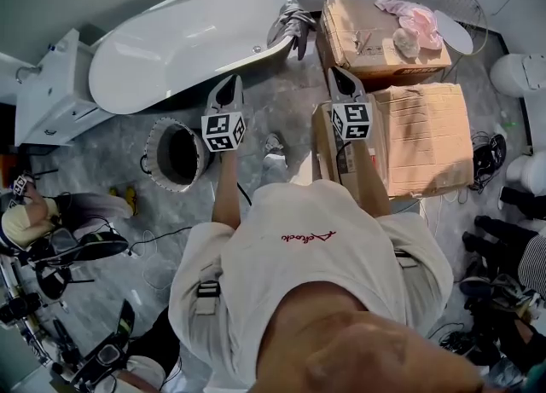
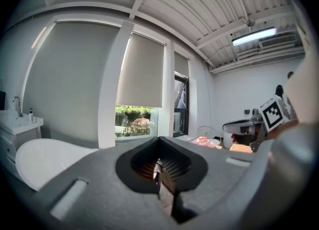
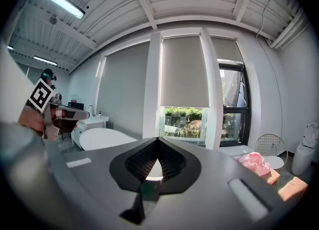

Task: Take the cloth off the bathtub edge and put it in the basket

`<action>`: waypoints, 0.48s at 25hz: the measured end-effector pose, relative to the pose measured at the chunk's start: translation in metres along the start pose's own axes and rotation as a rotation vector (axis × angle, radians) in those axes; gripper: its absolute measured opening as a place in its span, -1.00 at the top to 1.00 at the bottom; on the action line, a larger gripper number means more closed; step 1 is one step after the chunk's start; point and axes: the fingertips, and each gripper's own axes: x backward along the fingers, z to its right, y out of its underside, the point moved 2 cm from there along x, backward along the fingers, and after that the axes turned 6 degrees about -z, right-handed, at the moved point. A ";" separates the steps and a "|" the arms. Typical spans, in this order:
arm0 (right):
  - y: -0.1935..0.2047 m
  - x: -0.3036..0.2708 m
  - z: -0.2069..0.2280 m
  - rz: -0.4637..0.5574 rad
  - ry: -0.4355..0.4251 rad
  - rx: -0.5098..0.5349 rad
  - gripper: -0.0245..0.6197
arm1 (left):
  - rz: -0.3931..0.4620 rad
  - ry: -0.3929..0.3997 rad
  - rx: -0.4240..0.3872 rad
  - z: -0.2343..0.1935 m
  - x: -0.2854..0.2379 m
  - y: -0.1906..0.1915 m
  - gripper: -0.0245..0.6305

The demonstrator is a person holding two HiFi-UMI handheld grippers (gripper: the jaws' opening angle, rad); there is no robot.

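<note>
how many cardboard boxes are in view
2. The far box sits by the bathtub's end with a pink cloth on top; the near box lies just in front of it. More may be hidden.

We see a grey marbled floor (image 1: 94,170) at centre left, cardboard boxes (image 1: 431,140) at upper right — a roller blind (image 3: 184,69) above a bright window (image 3: 185,122), a lit strip light (image 3: 60,0) upper left.

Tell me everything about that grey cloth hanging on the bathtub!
The cloth is grey, soft-looking and crumpled into folds. In the head view it is draped over the rim at the right end of the white bathtub, and its ends hang down the tub's outside wall. A cardboard box stands close beside it; whether they touch is unclear. The left gripper and right gripper are both shut and well apart from it.
</note>
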 end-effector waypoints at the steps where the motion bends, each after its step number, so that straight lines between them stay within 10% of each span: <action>1: -0.003 -0.008 0.003 -0.001 0.005 0.001 0.90 | 0.002 0.004 0.002 -0.005 -0.009 -0.003 0.92; 12: -0.049 -0.117 0.041 -0.002 0.060 0.002 0.90 | 0.005 0.060 0.012 -0.067 -0.119 -0.042 0.92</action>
